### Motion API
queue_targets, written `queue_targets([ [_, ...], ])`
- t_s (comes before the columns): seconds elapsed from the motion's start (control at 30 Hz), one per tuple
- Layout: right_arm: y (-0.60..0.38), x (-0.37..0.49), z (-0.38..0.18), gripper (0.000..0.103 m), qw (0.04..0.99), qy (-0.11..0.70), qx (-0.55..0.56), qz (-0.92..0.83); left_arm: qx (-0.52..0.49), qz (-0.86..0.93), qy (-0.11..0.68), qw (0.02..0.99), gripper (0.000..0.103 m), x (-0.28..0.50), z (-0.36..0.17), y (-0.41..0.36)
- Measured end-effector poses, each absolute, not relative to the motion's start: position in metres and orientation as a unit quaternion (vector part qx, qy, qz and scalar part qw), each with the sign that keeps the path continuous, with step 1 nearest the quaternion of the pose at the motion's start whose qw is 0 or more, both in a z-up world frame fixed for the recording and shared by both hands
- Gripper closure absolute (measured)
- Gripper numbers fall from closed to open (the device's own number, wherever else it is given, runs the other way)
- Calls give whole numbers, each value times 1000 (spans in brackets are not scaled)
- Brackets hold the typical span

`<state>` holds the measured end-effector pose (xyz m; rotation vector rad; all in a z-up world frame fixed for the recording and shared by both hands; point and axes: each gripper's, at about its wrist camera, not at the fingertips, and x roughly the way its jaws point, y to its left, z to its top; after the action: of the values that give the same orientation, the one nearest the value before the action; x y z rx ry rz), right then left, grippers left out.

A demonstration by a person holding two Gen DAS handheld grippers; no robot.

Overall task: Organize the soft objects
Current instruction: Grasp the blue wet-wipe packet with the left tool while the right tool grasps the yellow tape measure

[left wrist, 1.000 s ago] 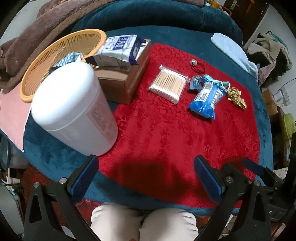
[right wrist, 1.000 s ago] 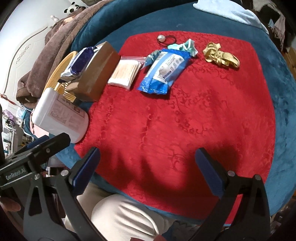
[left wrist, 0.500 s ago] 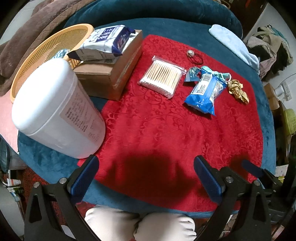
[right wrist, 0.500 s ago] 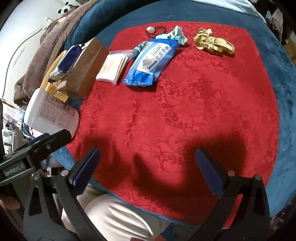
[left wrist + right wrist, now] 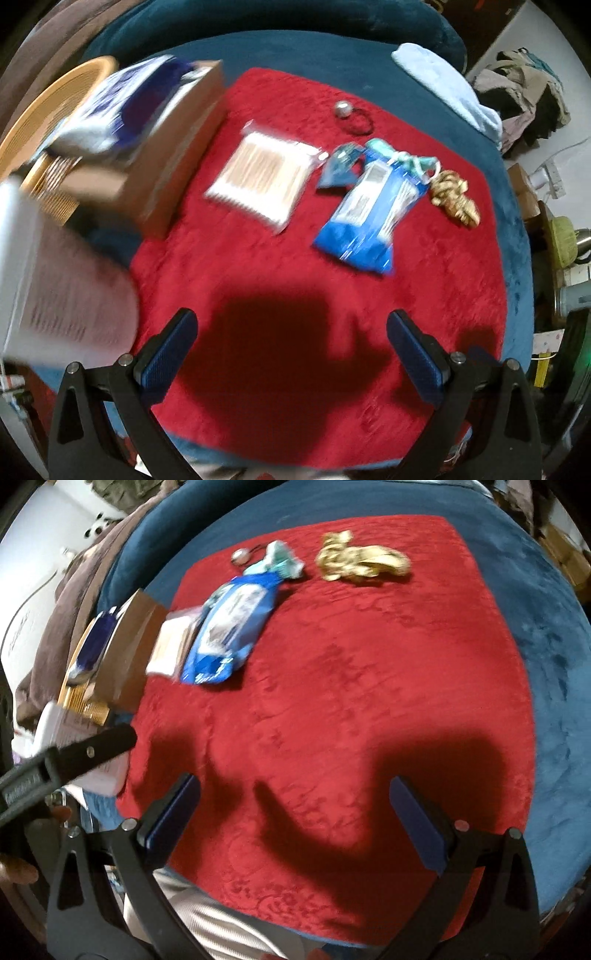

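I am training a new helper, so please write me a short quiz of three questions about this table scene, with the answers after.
1. True or false: the left gripper and the right gripper both hold something.
2. Which item lies directly beside the blue packet on its far right end: A) gold ribbon, B) white tub, C) orange basket?
3. Fill in: the pack of cotton swabs lies between the blue packet and the brown ____.

Key
1. False; both are open and empty, over the red cloth.
2. A.
3. box.
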<state>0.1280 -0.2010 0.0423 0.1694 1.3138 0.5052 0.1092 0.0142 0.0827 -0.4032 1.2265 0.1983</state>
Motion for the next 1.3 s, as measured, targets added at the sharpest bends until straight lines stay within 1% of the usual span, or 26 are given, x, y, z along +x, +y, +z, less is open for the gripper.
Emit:
queue_targets([
  [0.17,-220,139,44,0,767,596,105,214,-150,57,567,808,1,151,82,-6],
  [0.3,-231,144,46,0,772,592,115,201,-114,40,580,805,2,181,68,-23],
  [0.4,-238,147,45,0,773,592,117,194,-103,33,594,797,7,199,54,-31],
  [0.43,-240,149,44,0,774,592,116,193,-104,32,597,795,11,202,50,-32],
  [0.47,-241,149,44,0,775,592,115,191,-107,31,600,792,18,206,46,-32],
  [0.5,-241,150,44,0,775,591,115,189,-114,27,602,790,35,209,42,-32],
  [0.53,-243,151,43,0,776,591,114,186,-118,25,604,787,50,210,39,-32],
  [0.57,-243,151,42,0,777,592,114,184,-121,19,606,786,56,209,38,-30],
  [0.7,-248,159,42,0,780,590,111,177,-112,12,589,800,58,186,48,-27],
  [0.83,-247,179,46,0,790,581,102,171,-129,14,590,797,58,154,53,-13],
  [1.0,-232,216,56,0,808,561,68,166,-162,29,591,789,55,120,51,8],
  [1.03,-226,227,59,0,812,556,54,166,-166,32,591,789,53,118,51,11],
  [1.1,-212,247,61,0,817,549,23,173,-173,32,590,788,45,113,49,16],
  [1.23,-181,279,54,0,814,546,-57,192,-187,29,588,786,42,109,47,22],
  [1.27,-176,283,52,1,809,550,-70,198,-189,28,585,788,39,109,49,24],
  [1.3,-169,285,47,2,802,555,-84,206,-189,27,583,790,38,109,51,24],
])
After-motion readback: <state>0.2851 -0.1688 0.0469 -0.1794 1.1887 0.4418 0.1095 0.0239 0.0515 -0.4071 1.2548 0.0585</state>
